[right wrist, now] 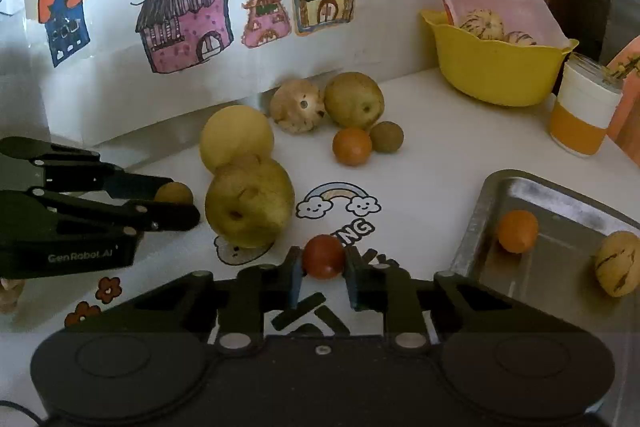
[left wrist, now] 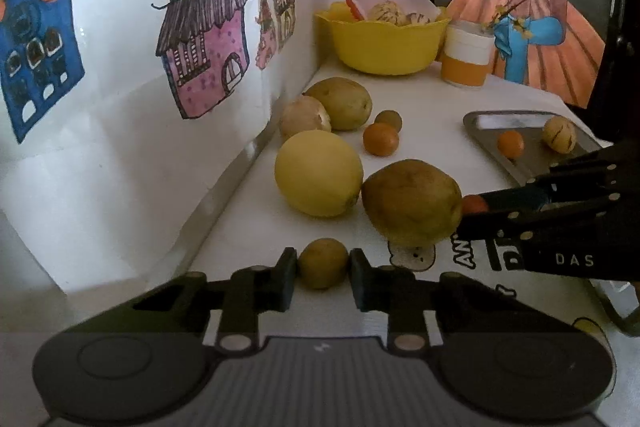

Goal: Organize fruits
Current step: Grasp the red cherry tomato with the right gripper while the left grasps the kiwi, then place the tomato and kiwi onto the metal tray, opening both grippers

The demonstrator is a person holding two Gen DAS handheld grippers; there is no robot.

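Note:
My left gripper (left wrist: 323,269) is shut on a small brown-green fruit (left wrist: 323,261) low over the white table; the right wrist view shows that fruit (right wrist: 174,191) at the left, in the left gripper (right wrist: 182,202). My right gripper (right wrist: 323,269) is shut on a small red-orange fruit (right wrist: 323,255), just left of a metal tray (right wrist: 560,203). An orange fruit (right wrist: 517,230) and a striped yellow fruit (right wrist: 618,263) lie in the tray. Loose on the table are a big brown-green pear (right wrist: 248,205), a round yellow fruit (right wrist: 236,137) and several smaller fruits.
A yellow bowl (right wrist: 492,71) with striped fruits in a white pouch stands at the back right, with an orange-and-white cup (right wrist: 584,115) beside it. A wall with paper house drawings (right wrist: 184,19) bounds the table's far side. The printed tablecloth (right wrist: 432,155) shows between fruits and tray.

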